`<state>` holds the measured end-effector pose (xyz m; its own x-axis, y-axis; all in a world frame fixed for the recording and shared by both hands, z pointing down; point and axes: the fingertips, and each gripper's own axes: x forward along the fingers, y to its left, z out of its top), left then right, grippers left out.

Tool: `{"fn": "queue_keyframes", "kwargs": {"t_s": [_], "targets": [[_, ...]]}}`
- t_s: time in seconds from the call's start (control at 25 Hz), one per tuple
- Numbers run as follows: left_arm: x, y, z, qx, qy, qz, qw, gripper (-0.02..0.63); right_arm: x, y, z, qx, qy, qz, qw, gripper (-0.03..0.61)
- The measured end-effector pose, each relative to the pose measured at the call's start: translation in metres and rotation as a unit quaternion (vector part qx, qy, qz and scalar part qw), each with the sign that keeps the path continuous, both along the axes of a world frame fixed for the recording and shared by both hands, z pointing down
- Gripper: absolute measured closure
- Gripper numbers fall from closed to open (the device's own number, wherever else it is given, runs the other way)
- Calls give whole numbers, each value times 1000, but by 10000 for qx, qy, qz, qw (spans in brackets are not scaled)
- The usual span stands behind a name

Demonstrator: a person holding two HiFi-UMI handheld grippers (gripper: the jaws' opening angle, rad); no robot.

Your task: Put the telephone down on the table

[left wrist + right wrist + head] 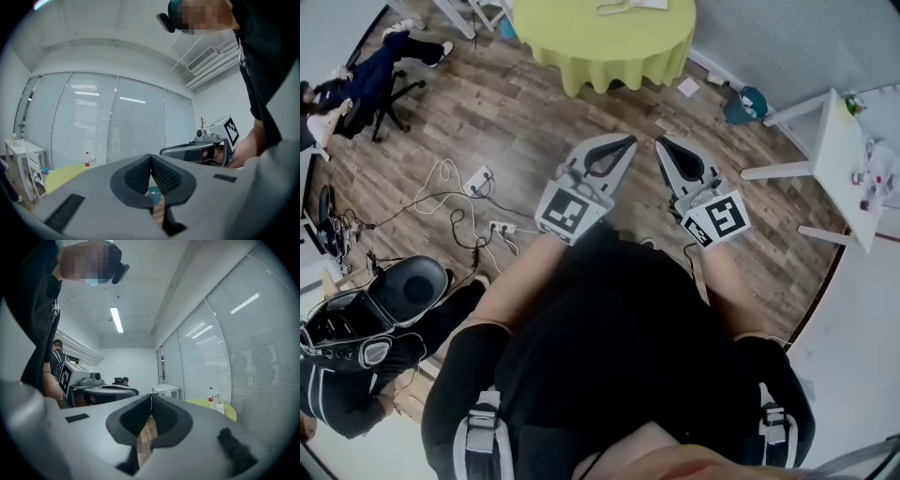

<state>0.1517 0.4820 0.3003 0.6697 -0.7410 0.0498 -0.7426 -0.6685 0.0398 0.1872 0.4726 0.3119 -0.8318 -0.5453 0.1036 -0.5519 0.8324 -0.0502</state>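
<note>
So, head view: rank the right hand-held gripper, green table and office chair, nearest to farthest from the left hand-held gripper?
1. Right hand-held gripper, just beside it.
2. Green table, ahead.
3. Office chair, far left.

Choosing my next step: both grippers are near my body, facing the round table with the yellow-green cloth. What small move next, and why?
Probably step forward toward the round table with the yellow-green cloth. The left gripper and the right gripper both have jaws shut on nothing, and a stretch of wooden floor separates them from the table, so it looks out of reach.
</note>
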Motion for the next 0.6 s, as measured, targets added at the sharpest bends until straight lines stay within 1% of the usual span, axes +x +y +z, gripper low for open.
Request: {"fn": "queue_keyframes", "kwargs": {"t_s": [0.36, 0.6], "targets": [[-41, -19, 6, 83, 59, 160, 9998, 601, -45, -19, 10, -8, 72, 81, 9999, 560], [-53, -38, 9, -46, 162, 72, 9998, 601, -54, -34, 10, -39, 86, 66, 9999, 560]]}}
